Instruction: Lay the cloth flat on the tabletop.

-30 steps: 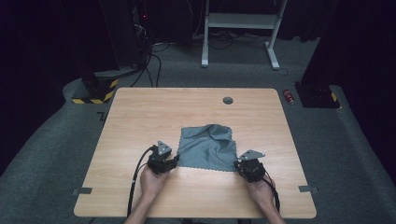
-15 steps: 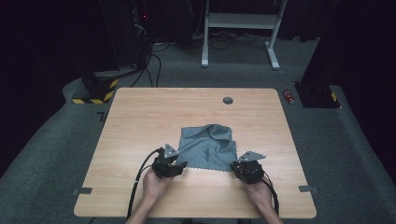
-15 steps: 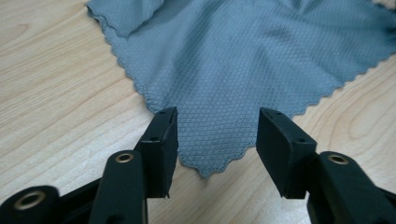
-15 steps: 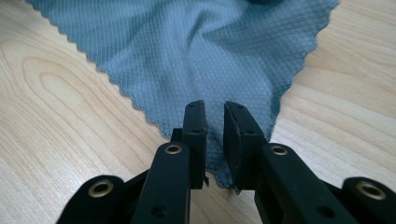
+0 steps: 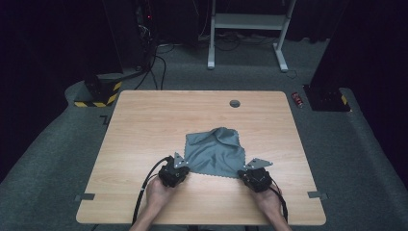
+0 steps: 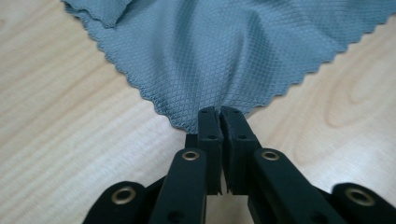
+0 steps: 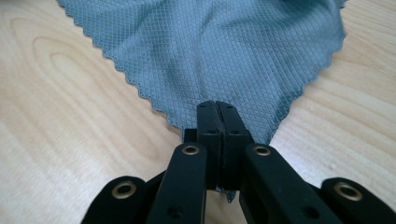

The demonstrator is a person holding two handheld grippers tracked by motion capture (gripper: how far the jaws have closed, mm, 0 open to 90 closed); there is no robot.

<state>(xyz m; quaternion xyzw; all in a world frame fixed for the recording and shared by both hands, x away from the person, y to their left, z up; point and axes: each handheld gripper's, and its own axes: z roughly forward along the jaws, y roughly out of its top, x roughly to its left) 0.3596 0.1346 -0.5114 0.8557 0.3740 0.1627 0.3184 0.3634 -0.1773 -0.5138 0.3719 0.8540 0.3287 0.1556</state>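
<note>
A grey-blue cloth (image 5: 214,151) with zigzag edges lies on the wooden table (image 5: 144,125), rumpled at its far corner. My left gripper (image 5: 182,166) is shut on the cloth's near left corner; in the left gripper view the cloth (image 6: 224,51) spreads away from the closed left gripper (image 6: 218,112). My right gripper (image 5: 244,173) is shut on the near right corner, where the cloth (image 7: 210,46) fans out ahead of the right gripper (image 7: 216,106) and a scrap of fabric pokes out beneath its jaws. Both hands hold the grippers near the table's front edge.
A round cable hole (image 5: 235,103) sits near the table's far edge. Beyond the table stand a white desk frame (image 5: 250,29), dark equipment with cables (image 5: 144,53) and a yellow-black striped block (image 5: 98,94) on the grey carpet.
Both grippers have moved in onto the cloth's near corners and shut on them. The cloth's near edge now looks pulled taut between them.
</note>
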